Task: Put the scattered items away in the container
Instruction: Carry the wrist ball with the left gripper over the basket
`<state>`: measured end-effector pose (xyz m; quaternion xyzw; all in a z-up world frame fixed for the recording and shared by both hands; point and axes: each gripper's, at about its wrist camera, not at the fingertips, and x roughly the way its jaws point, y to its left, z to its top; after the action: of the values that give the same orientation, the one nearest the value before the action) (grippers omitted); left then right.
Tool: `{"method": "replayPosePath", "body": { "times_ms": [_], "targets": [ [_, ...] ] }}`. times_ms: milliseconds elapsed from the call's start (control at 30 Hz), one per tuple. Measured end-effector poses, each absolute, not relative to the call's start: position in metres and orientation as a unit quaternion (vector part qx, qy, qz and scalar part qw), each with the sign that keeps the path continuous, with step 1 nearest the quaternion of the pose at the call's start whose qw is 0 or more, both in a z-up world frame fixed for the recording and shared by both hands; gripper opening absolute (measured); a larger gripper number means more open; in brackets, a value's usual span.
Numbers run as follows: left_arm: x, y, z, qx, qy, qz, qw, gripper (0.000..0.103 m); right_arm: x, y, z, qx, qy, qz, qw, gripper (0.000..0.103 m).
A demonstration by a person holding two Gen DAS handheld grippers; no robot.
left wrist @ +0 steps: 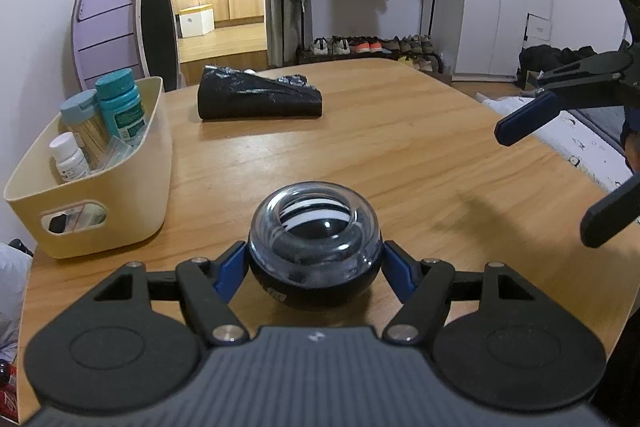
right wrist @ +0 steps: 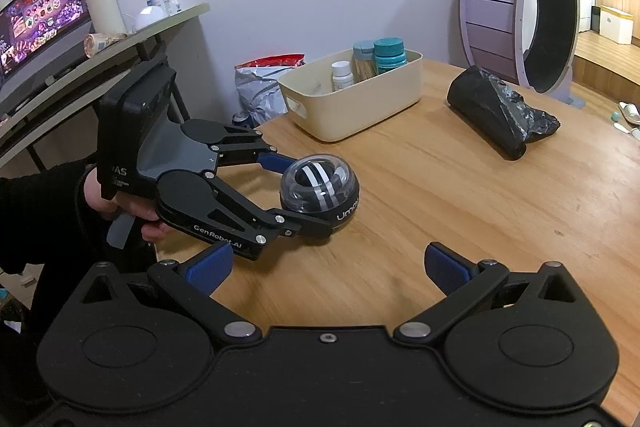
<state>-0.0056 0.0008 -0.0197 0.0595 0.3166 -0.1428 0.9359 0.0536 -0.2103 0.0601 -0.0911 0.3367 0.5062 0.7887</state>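
Gyro ball (left wrist: 315, 245), clear dome over a black base, sits on the wooden bench (left wrist: 400, 155) with the left tongs (left wrist: 315, 267) clamped on it, blue pads pressing both its sides. Left of it stands the cream container (left wrist: 120, 195), already holding a teal-capped bottle (left wrist: 120, 107) and a white bottle (left wrist: 69, 157). Farther back lies a black plastic bag roll (left wrist: 256, 97). Right tongs (right wrist: 328, 267) hover spread apart, holding nothing.

- Gyro ball (left wrist: 315, 251) — clear dome, black base, black-and-white striped rotor.
- Container (left wrist: 120, 183), left of frame — cream.
- Bottles inside: teal bottle (left wrist: 119, 105), white bottle (left wrist: 69, 155).
- Table (left wrist: 400, 155) — warm wood grain.
- Gripper pads (right wrist: 446, 267) — blue on black.
- Crumpled bag (left wrist: 256, 95), upper centre — black.
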Motion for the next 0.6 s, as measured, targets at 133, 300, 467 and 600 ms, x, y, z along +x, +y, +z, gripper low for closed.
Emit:
{"method": "replayPosePath", "body": {
  "times_ms": [133, 300, 467, 600],
  "targets": [
    [-0.01, 0.006, -0.008, 0.054, 0.304, -0.138, 0.941, 0.071, 0.056, -0.212, 0.06, -0.087, 0.333, 0.505, 0.791, 0.103],
    [-0.013, 0.028, 0.017, 0.034, 0.281, -0.115, 0.952, 0.071, 0.059, -0.213, 0.062, -0.072, 0.323, 0.502, 0.799, 0.103],
    [0.0, 0.056, 0.048, 0.032, 0.26, -0.071, 0.963, 0.071, 0.067, -0.214, 0.065, -0.049, 0.308, 0.49, 0.814, 0.103],
    [0.026, 0.077, 0.064, 0.028, 0.258, -0.038, 0.965, 0.071, 0.072, -0.212, 0.066, -0.034, 0.295, 0.481, 0.825, 0.103]
  ]
}}
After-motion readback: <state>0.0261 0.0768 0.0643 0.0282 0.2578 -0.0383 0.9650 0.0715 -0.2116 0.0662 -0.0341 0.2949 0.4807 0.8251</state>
